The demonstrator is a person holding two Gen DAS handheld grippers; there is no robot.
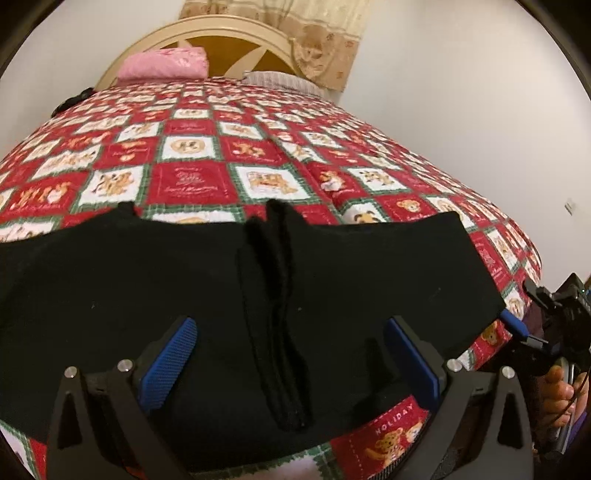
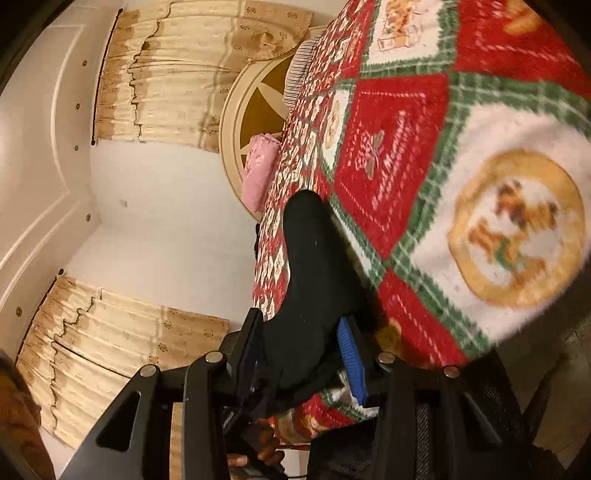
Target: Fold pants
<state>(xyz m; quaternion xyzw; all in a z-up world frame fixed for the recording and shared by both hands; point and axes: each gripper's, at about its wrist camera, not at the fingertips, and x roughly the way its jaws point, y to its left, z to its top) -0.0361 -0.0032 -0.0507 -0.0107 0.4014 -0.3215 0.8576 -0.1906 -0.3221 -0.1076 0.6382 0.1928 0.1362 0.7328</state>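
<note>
The black pants [image 1: 221, 288] lie flat across the near part of the bed, with a raised fold ridge down the middle. My left gripper [image 1: 291, 339] is open just above them, its blue pads [image 1: 170, 354] on either side of the ridge. My right gripper [image 2: 299, 350] is tilted sideways at the bed's right edge, its jaws around the right end of the pants [image 2: 314, 288], blue pad [image 2: 351, 354] against the cloth. It also shows in the left wrist view [image 1: 517, 325] at the cloth's right corner.
A red, white and green holiday blanket [image 1: 258, 147] covers the bed. A pink pillow [image 1: 166, 64] and a striped pillow [image 1: 280, 79] lie by the cream headboard [image 1: 229, 33]. Beige curtains [image 2: 177, 85] hang behind. White walls surround the bed.
</note>
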